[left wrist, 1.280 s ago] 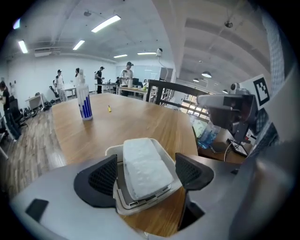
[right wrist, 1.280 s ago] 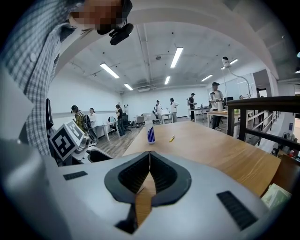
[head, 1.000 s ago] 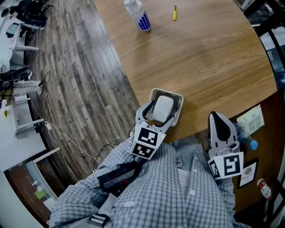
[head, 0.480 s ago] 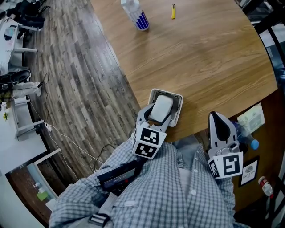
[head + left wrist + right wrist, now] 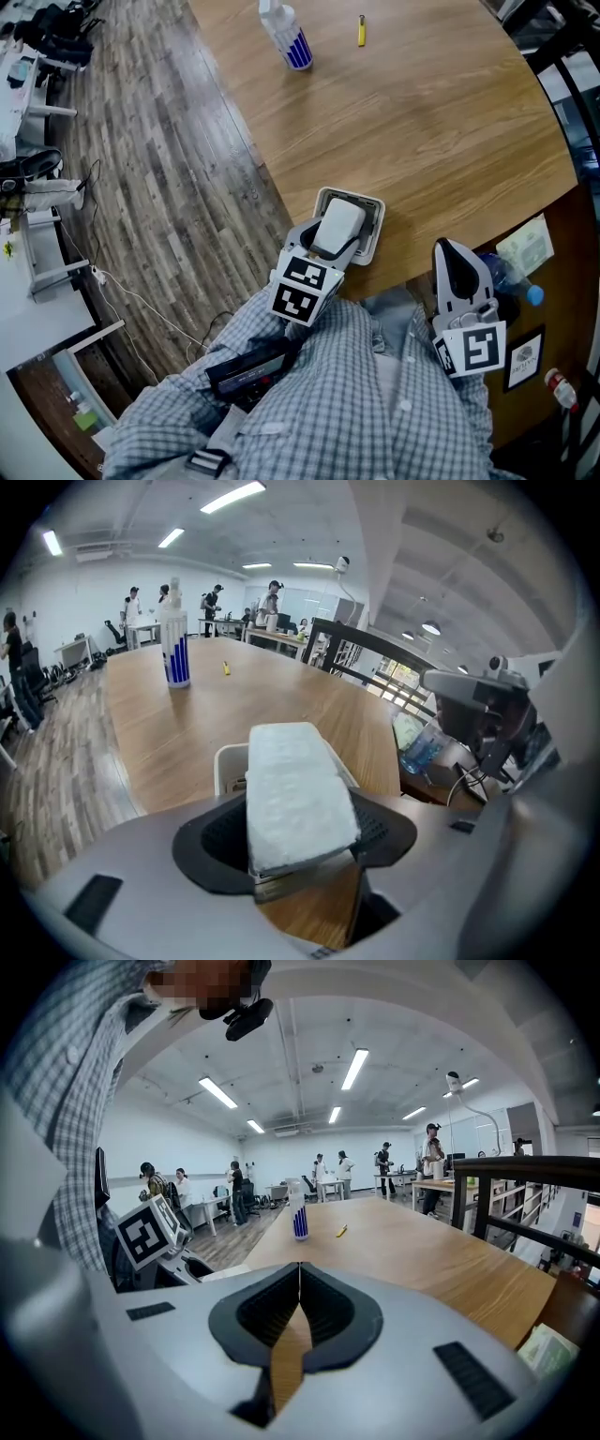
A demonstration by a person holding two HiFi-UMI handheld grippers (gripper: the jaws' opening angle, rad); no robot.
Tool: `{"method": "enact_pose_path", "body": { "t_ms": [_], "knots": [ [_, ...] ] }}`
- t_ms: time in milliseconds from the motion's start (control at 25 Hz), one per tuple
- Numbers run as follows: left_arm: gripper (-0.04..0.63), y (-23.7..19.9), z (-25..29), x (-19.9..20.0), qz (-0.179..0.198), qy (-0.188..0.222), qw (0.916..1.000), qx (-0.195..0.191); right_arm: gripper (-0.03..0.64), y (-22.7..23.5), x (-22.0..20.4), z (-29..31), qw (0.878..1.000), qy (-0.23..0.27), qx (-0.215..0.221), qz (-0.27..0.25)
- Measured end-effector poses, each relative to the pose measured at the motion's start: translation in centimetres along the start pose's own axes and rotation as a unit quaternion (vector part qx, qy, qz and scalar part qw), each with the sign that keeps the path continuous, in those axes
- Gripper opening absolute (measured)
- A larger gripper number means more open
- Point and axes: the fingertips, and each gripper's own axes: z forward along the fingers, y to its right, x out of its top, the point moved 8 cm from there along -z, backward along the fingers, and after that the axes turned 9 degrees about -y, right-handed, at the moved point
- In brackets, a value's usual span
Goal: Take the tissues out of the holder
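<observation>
A white tissue pack (image 5: 340, 223) lies tilted in a white holder (image 5: 373, 236) at the near edge of the wooden table (image 5: 422, 122). My left gripper (image 5: 326, 242) has the pack's near end between its jaws, which are closing, and both black pads touch its sides. In the left gripper view the tissue pack (image 5: 295, 789) fills the gap of the left gripper (image 5: 298, 834), with the holder (image 5: 229, 761) behind it. My right gripper (image 5: 457, 261) hangs off the table's edge by the person's lap. The right gripper (image 5: 300, 1283) is shut and holds nothing.
A spray bottle (image 5: 286, 36) and a small yellow object (image 5: 361, 30) stand at the table's far side. A water bottle (image 5: 513, 283) and papers (image 5: 527, 246) sit below the table at right. A black railing (image 5: 525, 1194) runs along the right; people stand far off.
The left jaws have closed in on the tissue pack. The left gripper has shifted slightly left and the pack's near end sits a little higher. The right gripper has barely moved.
</observation>
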Motion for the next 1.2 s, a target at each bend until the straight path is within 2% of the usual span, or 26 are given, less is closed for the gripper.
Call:
{"method": "enact_pose_path", "body": {
  "t_ms": [120,280,600,840,1200],
  "knots": [
    [0.276,0.0,-0.5,0.2,-0.005,0.014,0.9998,-0.01,0.012,-0.3,0.0,-0.3,1.0,0.004,-0.003,-0.004],
    [0.276,0.3,-1.3,0.6,0.031,0.033,0.9988,-0.017,0.012,-0.3,0.1,-0.6,1.0,0.007,-0.014,-0.015],
    [0.275,0.3,-3.6,1.7,0.053,0.075,0.9955,-0.024,0.012,-1.1,0.6,-1.2,0.998,0.019,-0.03,-0.046],
    [0.275,0.8,-6.0,2.6,0.046,0.138,0.9864,-0.077,0.012,-1.7,0.4,-1.8,0.997,0.026,-0.032,-0.066],
    [0.275,0.7,-9.4,2.5,0.067,0.178,0.9796,-0.066,0.012,-2.4,1.1,-2.7,0.993,0.054,-0.042,-0.101]
  ]
}}
